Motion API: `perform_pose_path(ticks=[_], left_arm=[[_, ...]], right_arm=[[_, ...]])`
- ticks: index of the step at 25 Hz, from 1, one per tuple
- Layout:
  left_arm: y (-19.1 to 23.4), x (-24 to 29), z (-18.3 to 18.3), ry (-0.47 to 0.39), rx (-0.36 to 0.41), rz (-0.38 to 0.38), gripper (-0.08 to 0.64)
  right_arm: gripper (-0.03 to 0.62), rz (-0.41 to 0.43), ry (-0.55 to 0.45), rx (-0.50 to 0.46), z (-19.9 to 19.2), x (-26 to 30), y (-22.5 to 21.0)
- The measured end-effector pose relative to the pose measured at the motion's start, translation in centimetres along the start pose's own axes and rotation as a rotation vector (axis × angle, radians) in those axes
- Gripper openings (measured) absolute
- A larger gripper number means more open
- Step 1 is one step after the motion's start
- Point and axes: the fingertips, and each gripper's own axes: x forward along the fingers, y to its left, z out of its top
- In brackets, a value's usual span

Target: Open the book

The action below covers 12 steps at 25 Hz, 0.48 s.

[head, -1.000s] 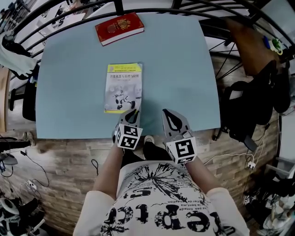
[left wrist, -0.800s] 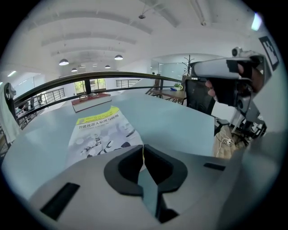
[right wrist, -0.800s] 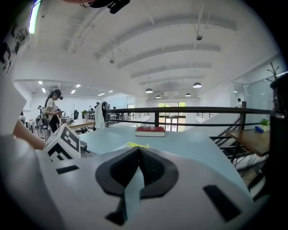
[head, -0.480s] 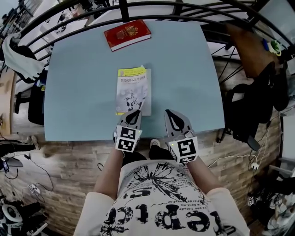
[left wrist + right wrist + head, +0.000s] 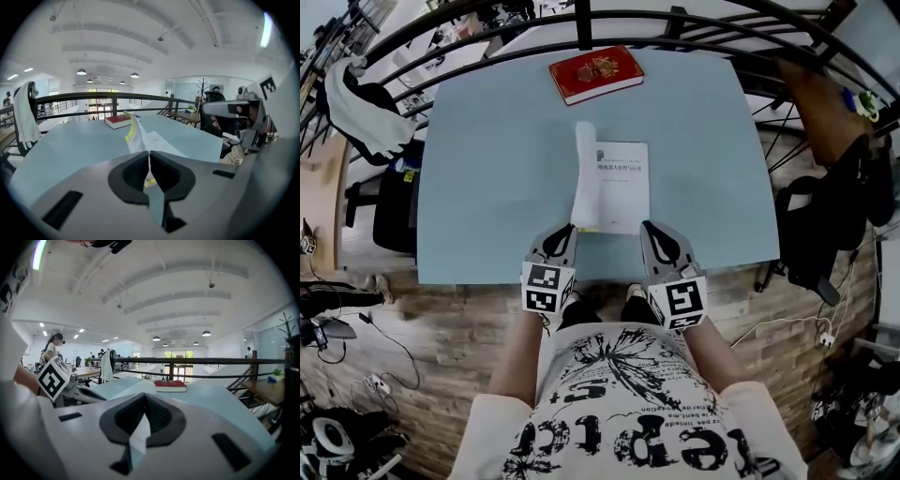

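Note:
The thin book lies in the middle of the pale blue table. Its yellow-and-white front cover stands up on edge over the spine side, and a white inner page shows to its right. My left gripper is shut on the cover's near corner; in the left gripper view the cover rises out of the jaws of the left gripper. My right gripper sits at the book's near right corner. The right gripper has a slip of white page pinched between its shut jaws.
A thick red book lies at the table's far edge, also seen as the red book ahead of the right gripper. A black railing runs behind the table. Chairs and a bag stand at the right.
The cover lay flat a second ago. The left gripper has closed on its near corner and lifted it up and leftward, so the cover stands upright and the white page is bared.

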Motion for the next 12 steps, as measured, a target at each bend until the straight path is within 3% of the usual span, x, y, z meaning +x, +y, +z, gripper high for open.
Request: perform_pose_path(ticks=[12], left_arm=[[9.6,-2.0,-5.7,0.075,-0.065,0.058,0.026]], right_arm=[[0.011,-0.007,0.001,0.007,0.5,4.7,6.1]])
